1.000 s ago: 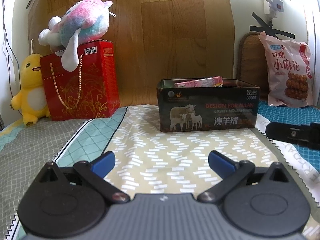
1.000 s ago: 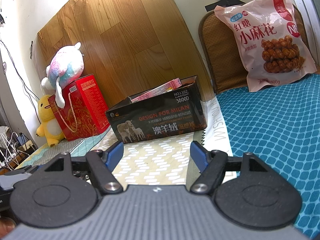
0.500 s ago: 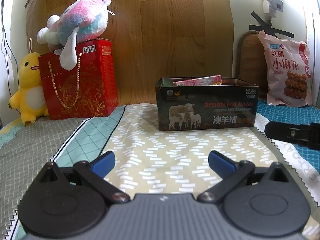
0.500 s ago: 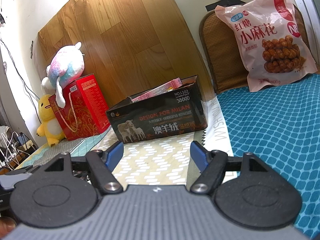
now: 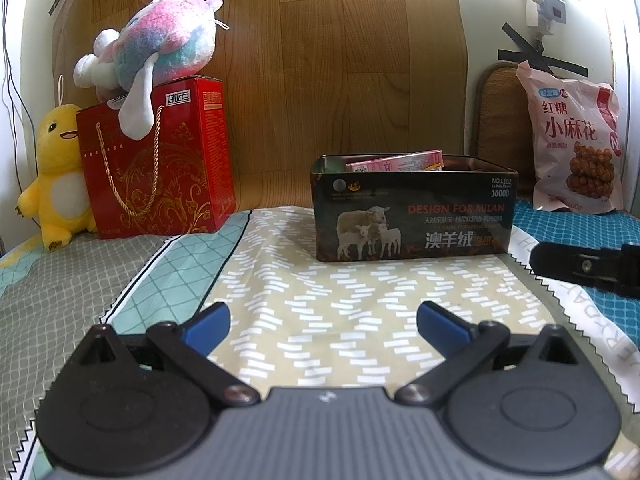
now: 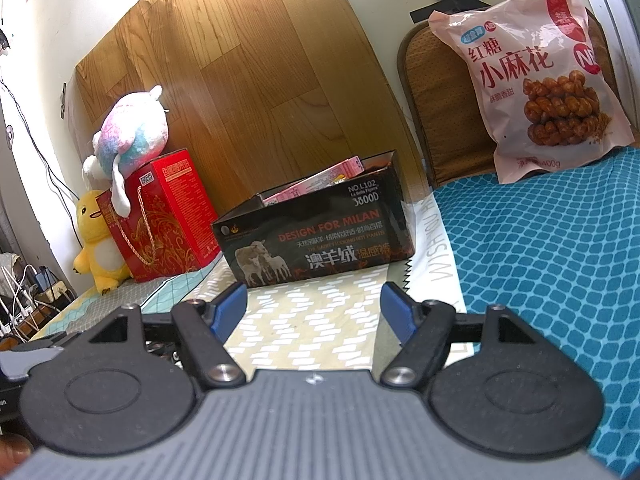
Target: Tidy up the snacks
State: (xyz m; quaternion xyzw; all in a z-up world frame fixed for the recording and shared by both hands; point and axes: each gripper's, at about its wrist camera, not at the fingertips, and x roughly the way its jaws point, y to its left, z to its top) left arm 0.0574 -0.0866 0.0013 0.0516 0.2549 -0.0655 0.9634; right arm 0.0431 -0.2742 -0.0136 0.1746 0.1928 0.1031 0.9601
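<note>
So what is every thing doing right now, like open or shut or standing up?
Dark tin: open, no lid on.
Pink packet: lying inside the tin.
Snack bag: sealed, propped upright.
Red gift box: upright, plush toy lying on top.
Left gripper: open, empty.
Right gripper: open, empty.

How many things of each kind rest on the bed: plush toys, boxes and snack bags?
Plush toys: 2, yellow duck and pink-blue plush
Boxes: 2, red box and dark tin
Snack bags: 1, pink bag
Total: 5
</note>
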